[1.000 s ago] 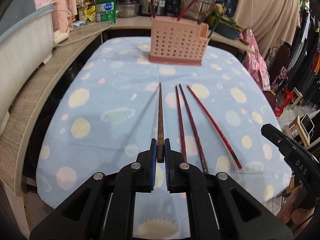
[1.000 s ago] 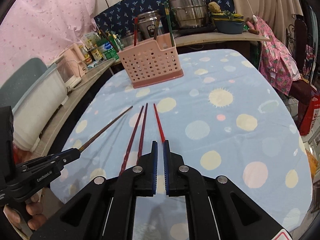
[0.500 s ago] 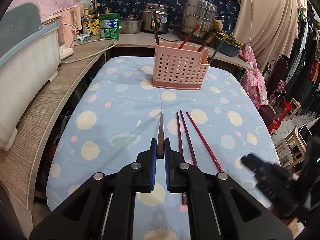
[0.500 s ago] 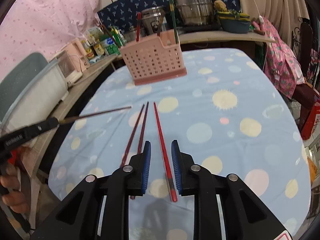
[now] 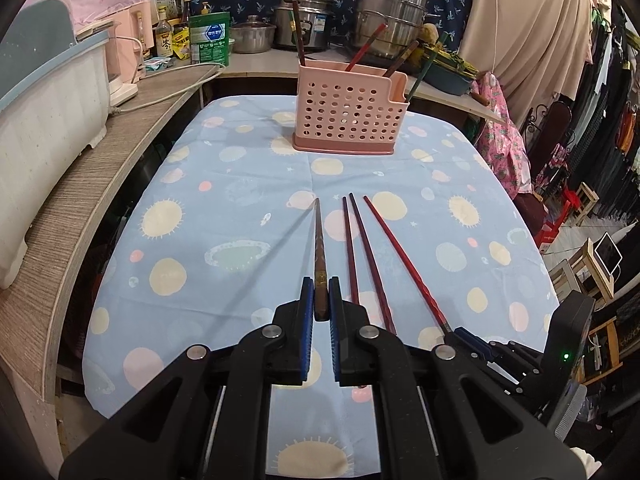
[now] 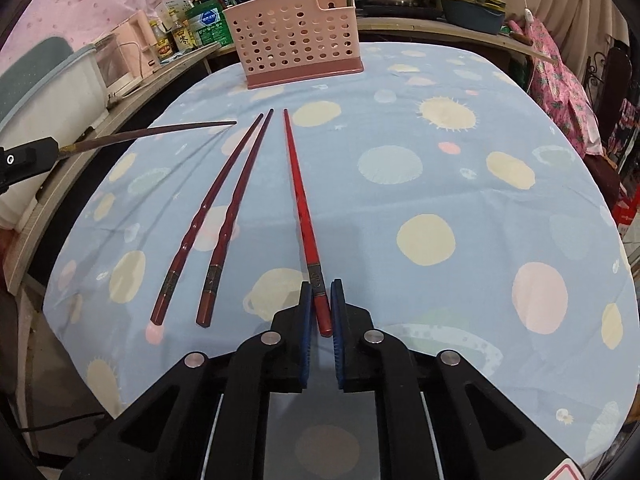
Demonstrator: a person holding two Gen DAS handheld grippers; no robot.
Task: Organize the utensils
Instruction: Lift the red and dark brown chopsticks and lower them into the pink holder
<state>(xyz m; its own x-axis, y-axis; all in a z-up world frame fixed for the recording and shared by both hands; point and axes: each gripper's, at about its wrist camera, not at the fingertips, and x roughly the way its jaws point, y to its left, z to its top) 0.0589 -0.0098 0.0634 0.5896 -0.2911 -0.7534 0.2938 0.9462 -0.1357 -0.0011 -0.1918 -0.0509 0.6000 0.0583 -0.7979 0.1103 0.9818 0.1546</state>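
our right gripper (image 6: 319, 308) has just closed around the red chopstick (image 6: 298, 184); left gripper (image 5: 319, 300) keeps pinching the brown chopstick (image 5: 319, 248), basket (image 5: 348, 114) next.

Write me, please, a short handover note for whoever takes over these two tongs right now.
Left tongs: shut on the brown chopstick, held by its thick end, tip pointing toward the pink holder; it looks lifted off the cloth.
Right tongs: around the thick end of the bright red chopstick, which lies on the tablecloth; whether the tongs are clamped yet is unclear.
The two dark red chopsticks lie side by side on the cloth, untouched.
Done: several chopsticks already stand in the holder at the far end of the table.
Left: carry over the brown and red ones, then the dark red pair.
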